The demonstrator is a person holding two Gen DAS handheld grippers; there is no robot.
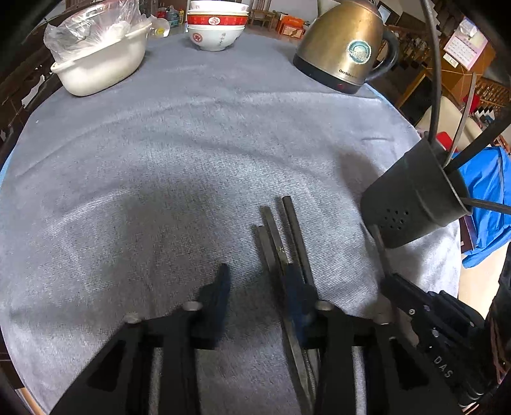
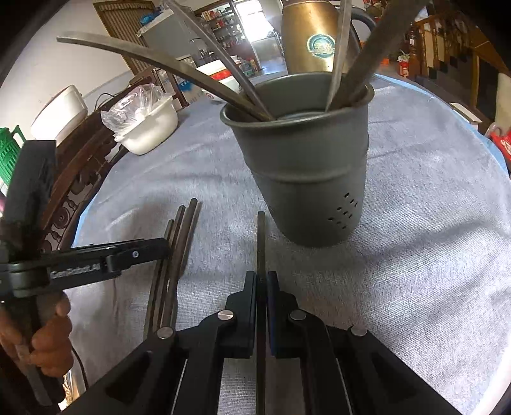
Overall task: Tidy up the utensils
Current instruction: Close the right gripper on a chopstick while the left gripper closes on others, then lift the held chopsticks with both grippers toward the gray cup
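We see our right gripper [image 2: 262,281] with its fingers pinching one dark chopstick [image 2: 261,236], right in front of the gray cup [image 2: 306,178] that stands on the table [image 2: 431,223] with four sticks [image 2: 179,67] already in it. Our left gripper [image 1: 258,281] has its fingers spread wide over three more chopsticks [image 1: 287,223] lying side by side on the gray cloth. Far back we count one kettle [image 1: 341,44], one white tub [image 1: 102,60] and one stack of bowls [image 1: 217,25].
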